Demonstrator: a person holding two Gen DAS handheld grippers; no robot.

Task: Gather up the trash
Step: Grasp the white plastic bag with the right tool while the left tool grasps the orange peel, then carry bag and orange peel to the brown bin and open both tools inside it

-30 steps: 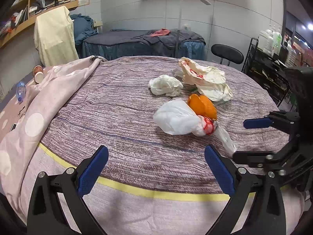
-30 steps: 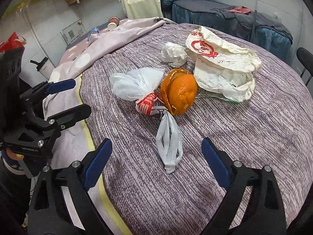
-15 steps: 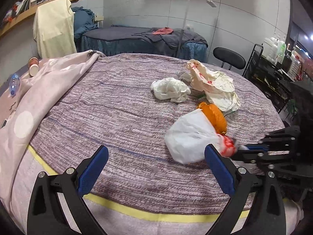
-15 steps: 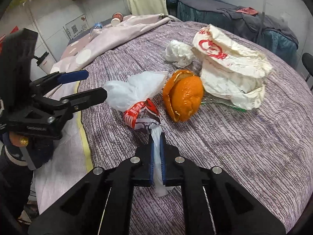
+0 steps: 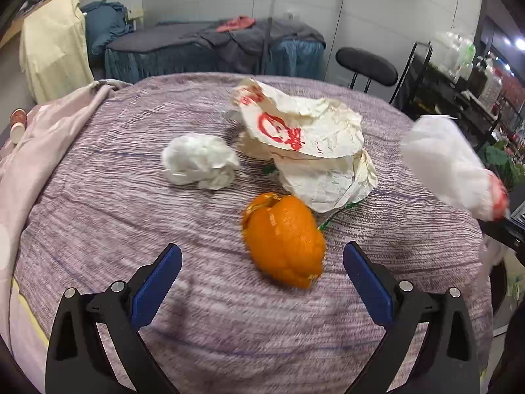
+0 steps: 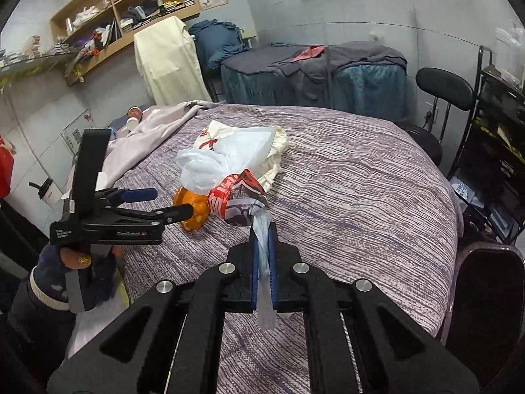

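White plastic bag (image 6: 226, 161) lifted, pinched

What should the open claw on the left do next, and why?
Probably ease forward and close on the orange peel. The left claw is open with the peel lying just ahead between its fingers, while the right claw already grips the plastic bag.

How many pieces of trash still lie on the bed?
3: crumpled tissue left, printed paper wrapper behind, orange peel nearest. More may hide beneath the wrapper.

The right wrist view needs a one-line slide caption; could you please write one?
Right gripper shut on the plastic bag, lifted above the striped bedspread; open left gripper near the orange peel.
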